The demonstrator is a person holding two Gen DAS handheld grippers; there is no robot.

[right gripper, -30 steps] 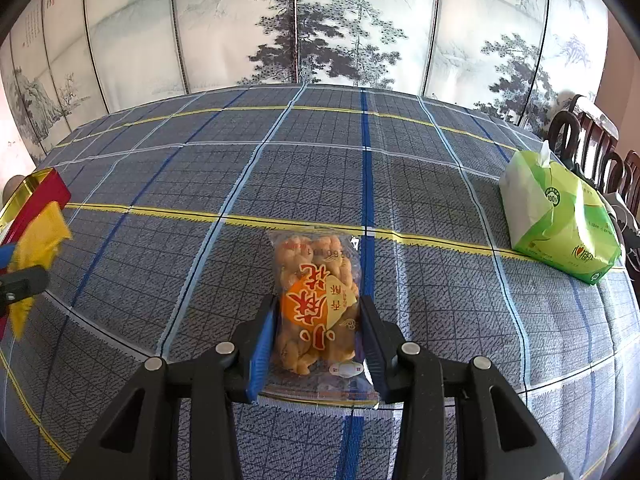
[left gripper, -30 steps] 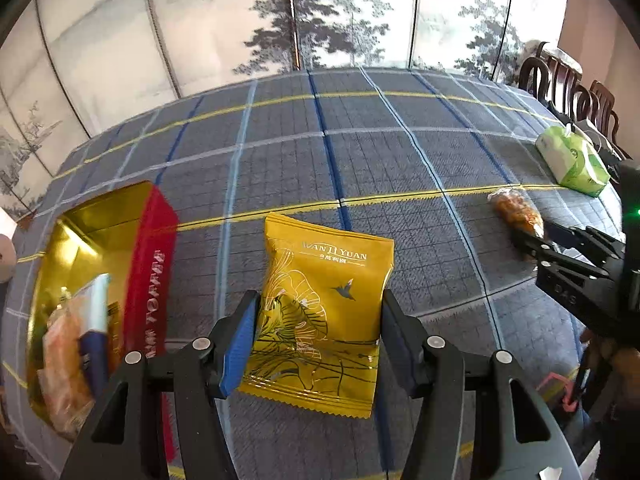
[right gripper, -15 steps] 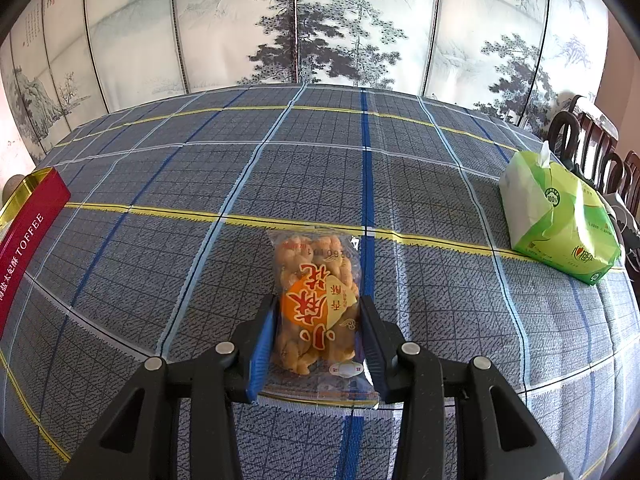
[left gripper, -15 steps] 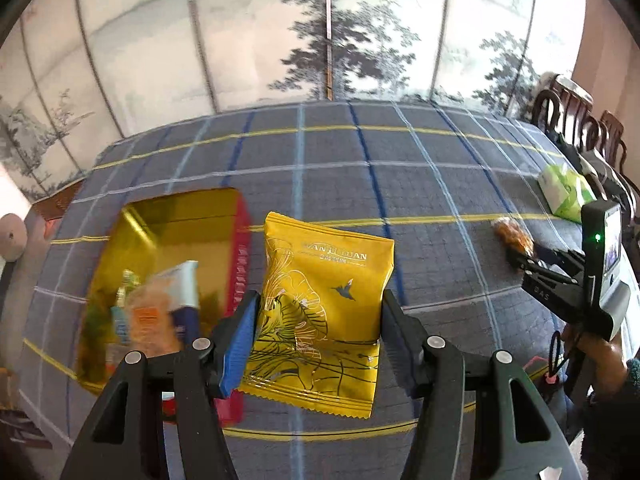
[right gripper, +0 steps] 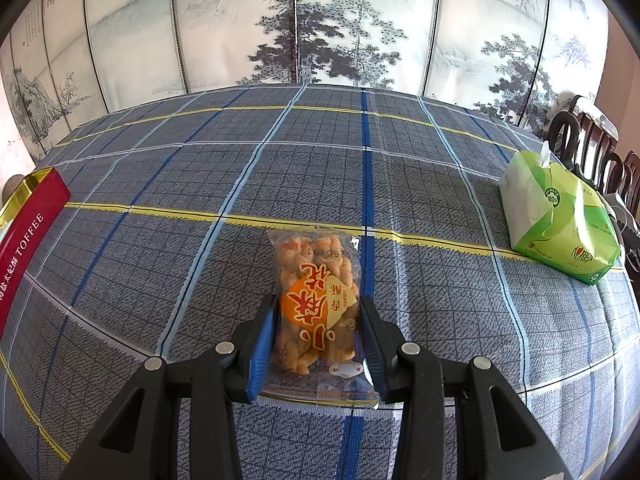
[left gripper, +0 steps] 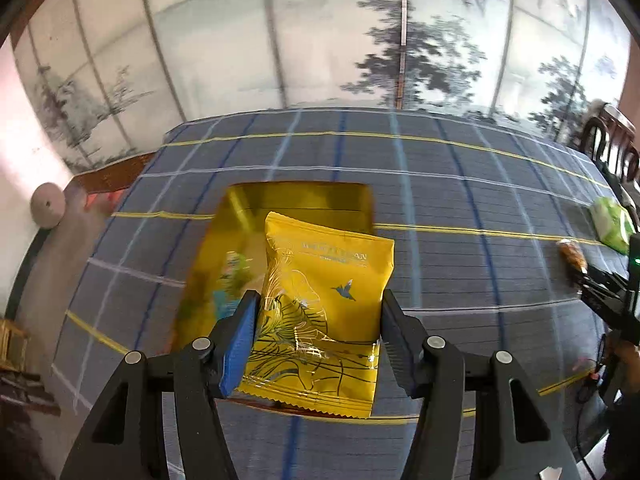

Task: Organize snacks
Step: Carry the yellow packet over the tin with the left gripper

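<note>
Left tongs (left gripper: 318,336) held above the tabletop (left gripper: 460,280), pointing forward and down over the tin (left gripper: 248,216), clenched on the yellow pack (left gripper: 324,312). Pack sits between both pads, lower half pinched, top sticking out ahead and overlapping the tin's gold inside. Left view is motion-blurred.

Right tongs (right gripper: 318,336) low, near level over the tabletop (right gripper: 440,200), grasping the twist pack (right gripper: 316,304) by its sides. The pack extends forward from the pads; whether it rests on the cloth or is lifted, cannot tell.

Left view only: the tin's open inside with a few blurred wrappers (left gripper: 230,284), a round white thing (left gripper: 48,205) on the wall at left, and the right tongs (left gripper: 580,276) far right with the twist pack (left gripper: 573,254) at their tip, a hand (left gripper: 626,364) behind them.

Right view only: the tin's red side (right gripper: 28,236) lettered TOFFEE at the left edge, well apart from the right tongs; the tissue pack (right gripper: 560,216) shows sharp at right, well apart from the twist pack; dark chairs (right gripper: 596,148) beyond it. Painted screen (right gripper: 320,24) behind the tabletop in both views.
</note>
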